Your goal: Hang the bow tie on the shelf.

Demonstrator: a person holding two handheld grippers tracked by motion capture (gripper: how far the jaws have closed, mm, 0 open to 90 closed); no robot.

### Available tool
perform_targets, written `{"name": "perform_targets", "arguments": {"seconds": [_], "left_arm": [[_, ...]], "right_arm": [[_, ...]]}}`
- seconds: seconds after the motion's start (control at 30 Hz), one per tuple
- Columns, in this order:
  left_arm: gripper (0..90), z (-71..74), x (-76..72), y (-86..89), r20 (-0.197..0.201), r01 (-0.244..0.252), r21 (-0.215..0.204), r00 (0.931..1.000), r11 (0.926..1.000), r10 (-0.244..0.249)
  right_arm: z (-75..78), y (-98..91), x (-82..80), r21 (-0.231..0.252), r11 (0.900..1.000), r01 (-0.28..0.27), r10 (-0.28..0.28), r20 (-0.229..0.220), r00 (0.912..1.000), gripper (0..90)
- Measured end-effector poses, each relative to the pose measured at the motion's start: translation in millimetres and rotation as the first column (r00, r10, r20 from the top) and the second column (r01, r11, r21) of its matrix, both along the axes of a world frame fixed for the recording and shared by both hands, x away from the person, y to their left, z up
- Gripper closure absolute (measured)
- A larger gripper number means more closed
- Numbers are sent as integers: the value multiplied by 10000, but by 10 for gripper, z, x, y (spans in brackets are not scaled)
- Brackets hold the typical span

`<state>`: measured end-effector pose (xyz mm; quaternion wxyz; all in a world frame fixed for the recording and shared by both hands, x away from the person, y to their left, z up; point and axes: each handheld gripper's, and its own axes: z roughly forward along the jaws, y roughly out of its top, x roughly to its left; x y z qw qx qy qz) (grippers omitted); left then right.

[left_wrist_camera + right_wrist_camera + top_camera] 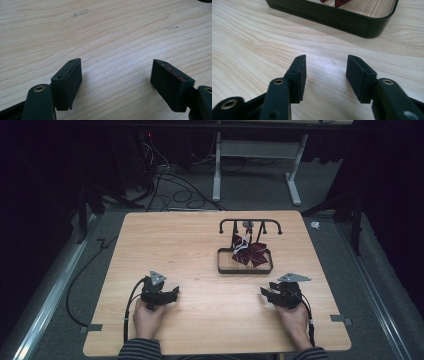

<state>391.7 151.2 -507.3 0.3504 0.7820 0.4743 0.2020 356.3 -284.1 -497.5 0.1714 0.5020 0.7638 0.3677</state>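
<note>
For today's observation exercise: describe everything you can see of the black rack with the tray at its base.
The black rack looks like thin metal: a top bar with curved hooked ends on upright posts, standing upright on the wooden table, right of centre at the far side. Its base is a shallow, round-cornered black tray with a wood-coloured floor. A dark red patterned bow hangs from the bar down into the tray. Both grippers stay apart from it.

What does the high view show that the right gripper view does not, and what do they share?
High view alone: the black metal rack with hooks, the whole dark red checked bow, the left hand-held gripper and both hands. Right gripper view alone: the right hand-held gripper from close, jaws apart over bare wood. Both: the black rimmed tray and light wooden table.
</note>
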Motion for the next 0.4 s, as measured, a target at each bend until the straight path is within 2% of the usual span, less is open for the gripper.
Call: {"name": "perform_targets", "arguments": {"seconds": [0.13,0.27,0.4], "left_arm": [[257,0,0,0,4,0,-1,10000,10000,0],[257,0,0,3,-10,11,-18,10000,10000,-11],[257,0,1,8,-21,11,-91,10000,10000,-11]], "right_arm": [[-40,25,-14,-413,9990,193,-184,220,9996,469],[-44,107,-36,-1216,9925,156,-95,503,9987,455],[-45,102,-29,-1132,9934,199,-152,424,9990,437]]}}
